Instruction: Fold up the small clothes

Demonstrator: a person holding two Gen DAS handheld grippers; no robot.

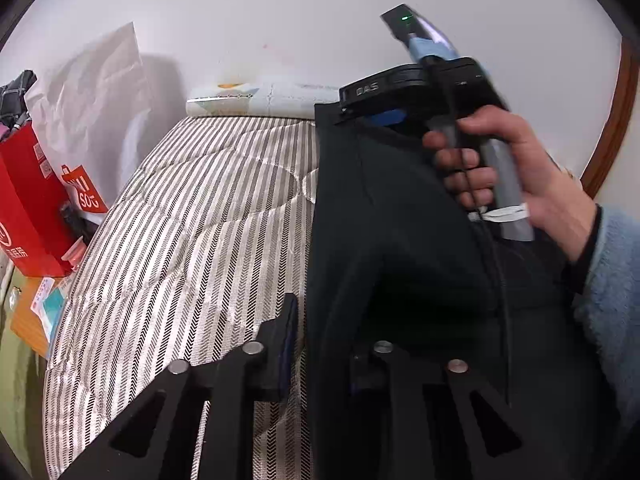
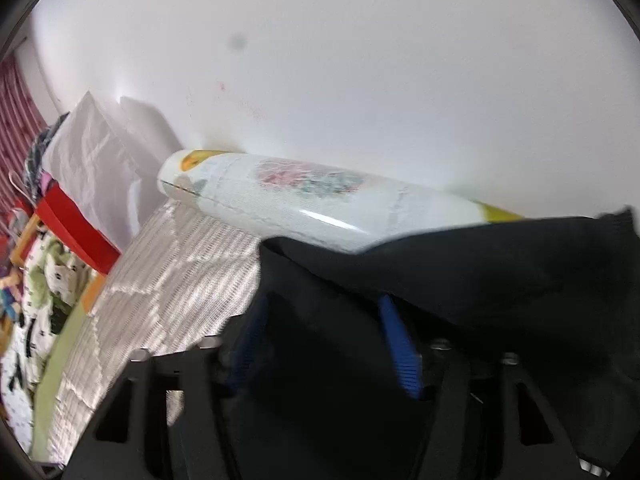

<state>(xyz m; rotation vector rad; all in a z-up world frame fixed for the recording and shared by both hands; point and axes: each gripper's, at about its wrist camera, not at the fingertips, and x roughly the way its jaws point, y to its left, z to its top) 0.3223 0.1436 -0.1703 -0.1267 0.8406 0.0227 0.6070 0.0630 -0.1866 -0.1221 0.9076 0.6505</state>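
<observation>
The garment (image 1: 400,240) is plain black. The mattress (image 1: 192,220) wears grey-and-white herringbone stripes. A red box (image 1: 28,208) and a white floral pillow (image 2: 304,196) sit by.

Both cameras ride low behind their own fingers, above the striped mattress (image 1: 192,240), and both face along it toward the white wall (image 1: 280,20) at its head.

The left wrist view sits further back from the mattress's far end, taking in most of its length, with the right hand-held gripper (image 1: 384,116) close ahead on the right.

The right wrist view hangs much nearer that far end, tilted, the rolled floral bolster (image 2: 288,196) large before it.

Shared between them: mattress, bolster, wall, the red box (image 1: 28,200) left of the mattress, and the dark garment (image 1: 400,260).
</observation>
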